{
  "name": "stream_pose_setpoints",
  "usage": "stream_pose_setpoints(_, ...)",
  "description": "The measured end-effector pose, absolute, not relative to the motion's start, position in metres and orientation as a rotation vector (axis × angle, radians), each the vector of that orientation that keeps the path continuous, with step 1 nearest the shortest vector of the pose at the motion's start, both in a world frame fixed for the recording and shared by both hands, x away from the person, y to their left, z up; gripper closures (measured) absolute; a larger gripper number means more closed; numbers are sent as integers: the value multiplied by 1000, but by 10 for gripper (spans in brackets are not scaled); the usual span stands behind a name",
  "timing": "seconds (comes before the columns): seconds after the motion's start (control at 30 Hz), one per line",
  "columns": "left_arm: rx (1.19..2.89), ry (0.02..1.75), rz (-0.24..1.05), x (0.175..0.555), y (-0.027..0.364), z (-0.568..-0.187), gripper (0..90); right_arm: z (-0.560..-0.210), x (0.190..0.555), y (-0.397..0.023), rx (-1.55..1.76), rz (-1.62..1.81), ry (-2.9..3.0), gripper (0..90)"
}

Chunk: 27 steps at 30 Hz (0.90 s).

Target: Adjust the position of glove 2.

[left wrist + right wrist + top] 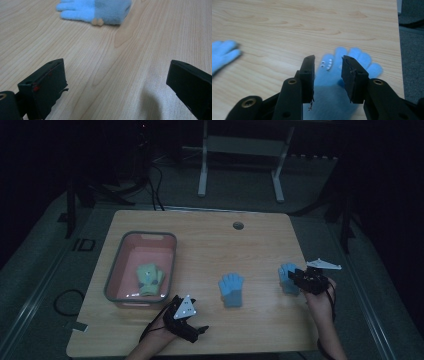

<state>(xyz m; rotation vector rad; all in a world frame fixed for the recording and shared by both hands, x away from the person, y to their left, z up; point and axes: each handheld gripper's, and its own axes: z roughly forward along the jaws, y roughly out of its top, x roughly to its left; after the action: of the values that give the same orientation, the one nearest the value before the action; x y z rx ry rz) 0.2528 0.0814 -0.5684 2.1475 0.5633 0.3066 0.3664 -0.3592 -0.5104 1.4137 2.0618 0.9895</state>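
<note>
Over on the right side of the wooden table (pixel 210 240), the right gripper (pixel 300 276) sits down over a blue glove (pixel 287 275). From the right gripper view, the glove (pixel 332 85) runs up between the two black jaws, its fingertips fanning out beyond them and small white dots showing on its palm. The jaws are partly open, one on each side of the glove, and whether they actually press it I cannot tell. A second blue glove (pixel 231 289) lies flat mid-table, well apart from both grippers; its fingers (pixel 223 53) peek in at the left edge here. The left gripper (pixel 192 322) rests near the front edge, jaws spread wide over bare wood, holding nothing, with that middle glove (pixel 96 11) lying ahead of it. A green glove (pixel 149 277) lies in the pink tray (pixel 116 265) at left.
</note>
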Motion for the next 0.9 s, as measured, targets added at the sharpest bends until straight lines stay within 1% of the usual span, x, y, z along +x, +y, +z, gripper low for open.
stream_pose_setpoints(0.2,2146,562,305,253,82,-568,28,-524,378,-368,1462,953,2067,602)
stream_pose_setpoints(0.5,2150,559,306,253,81,-568,27,-547,380,-366,1474,903,2101,607)
stream_pose_setpoints(0.63,2151,556,308,252,81,-568,28,-549,378,-361,1435,854,2095,672)
stream_pose_setpoints(0.77,2151,556,309,252,81,-568,27,-549,378,-357,1437,842,2091,797)
stream_pose_setpoints(0.9,2153,556,310,252,81,-568,27,-547,379,-356,1461,833,2086,843)
